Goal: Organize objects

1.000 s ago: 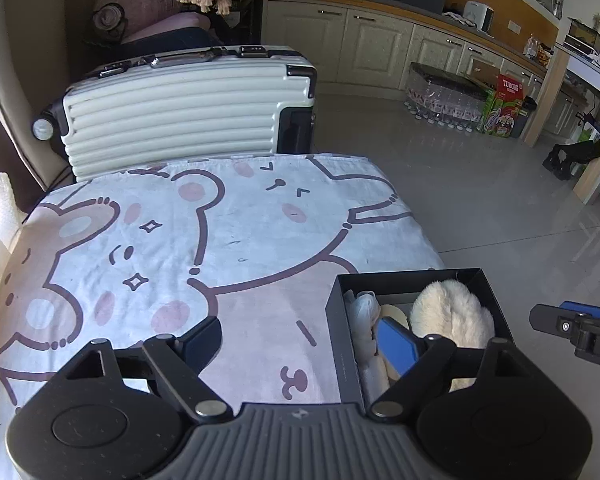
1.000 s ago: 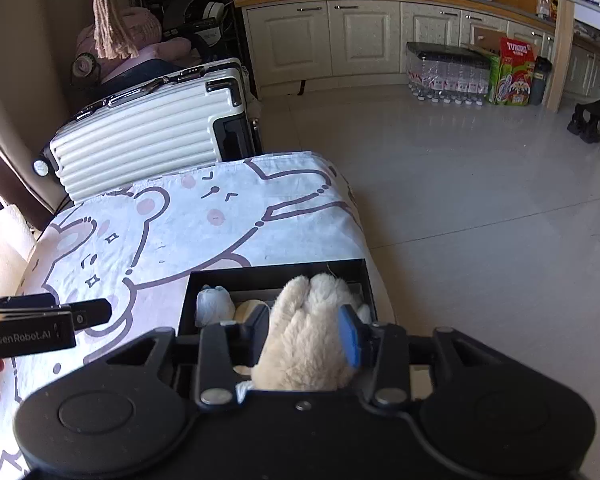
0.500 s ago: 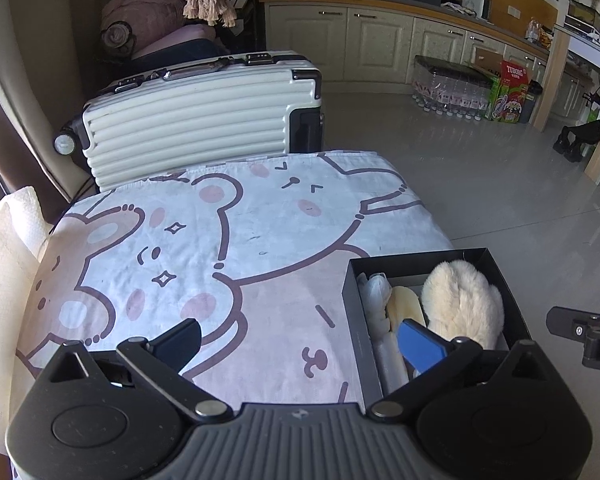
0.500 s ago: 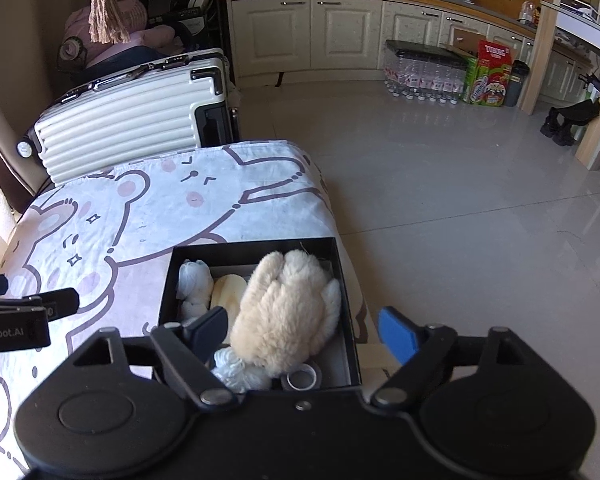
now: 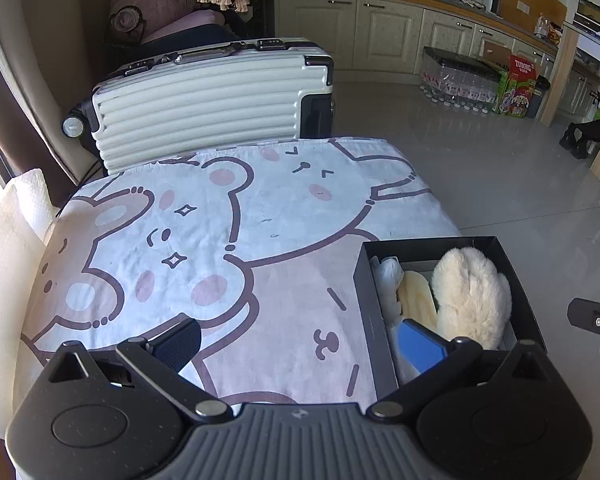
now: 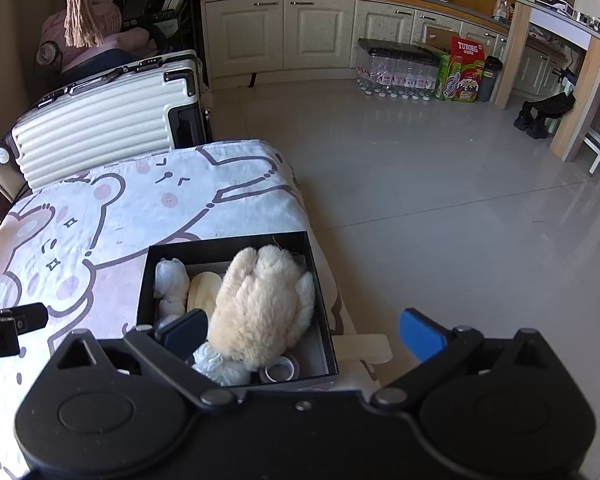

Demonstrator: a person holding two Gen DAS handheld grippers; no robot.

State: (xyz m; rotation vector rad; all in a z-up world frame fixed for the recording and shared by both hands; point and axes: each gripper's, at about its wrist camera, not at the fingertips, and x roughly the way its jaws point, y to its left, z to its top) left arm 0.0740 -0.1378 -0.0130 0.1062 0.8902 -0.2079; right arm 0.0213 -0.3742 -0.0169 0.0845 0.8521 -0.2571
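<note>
Both tongs stand spread wide with nothing held: the left tongs point(image 5: 300, 344) hover over the bear-print sheet point(image 5: 220, 232), and the right tongs point(image 6: 300, 332) are opening above the black box point(image 6: 320, 280) at the bed's near corner. Inside it the fluffy cream toy point(image 6: 260, 304) lies on the right, packed beside white bundles point(image 6: 172, 284) and a roll of tape point(image 6: 280, 370) (likely so that everything loose sits in one container). No other stray object shows on the sheet, so the sorting looks about done.

place: home, open kitchen | cues: cream cabinets point(image 6: 284, 36); suitcase point(image 5: 212, 100); cartoon bedsheet point(image 5: 220, 240)
</note>
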